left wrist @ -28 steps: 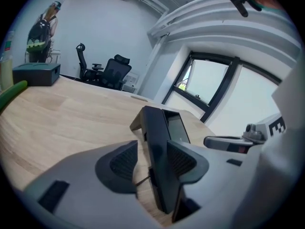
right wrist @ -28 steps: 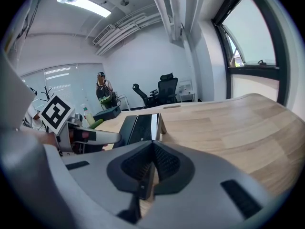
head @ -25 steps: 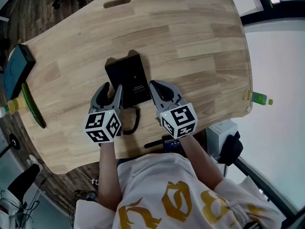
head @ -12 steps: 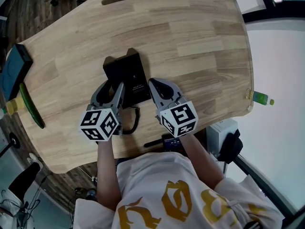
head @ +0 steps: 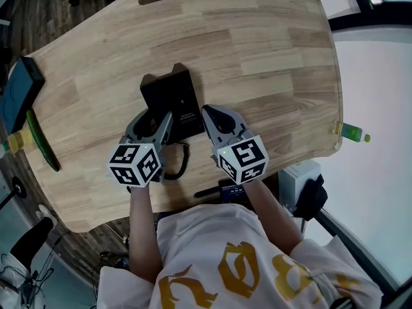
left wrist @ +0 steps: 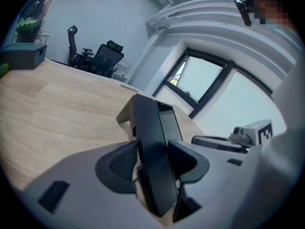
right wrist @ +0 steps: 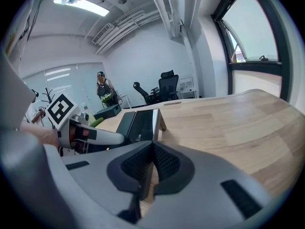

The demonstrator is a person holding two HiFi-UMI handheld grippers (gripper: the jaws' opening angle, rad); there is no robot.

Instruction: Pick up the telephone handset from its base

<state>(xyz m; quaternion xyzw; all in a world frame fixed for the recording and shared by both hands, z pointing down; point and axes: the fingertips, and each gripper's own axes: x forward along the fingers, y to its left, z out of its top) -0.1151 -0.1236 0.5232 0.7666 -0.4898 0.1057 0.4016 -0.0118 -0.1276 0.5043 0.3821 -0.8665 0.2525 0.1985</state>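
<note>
Handset (left wrist: 151, 147) pinched by left hand-held gripper (head: 154, 121) on base (head: 181, 98), right hand-held gripper (right wrist: 152, 149) pressed together beside it.

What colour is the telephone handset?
Black. The telephone handset shows best in the left gripper view.

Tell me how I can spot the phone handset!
Find the big wooden table, then the black phone base near the edge by the person. The handset is the long, narrow black bar along the base's left side, the only piece squeezed between the fingers of the left gripper.
</note>
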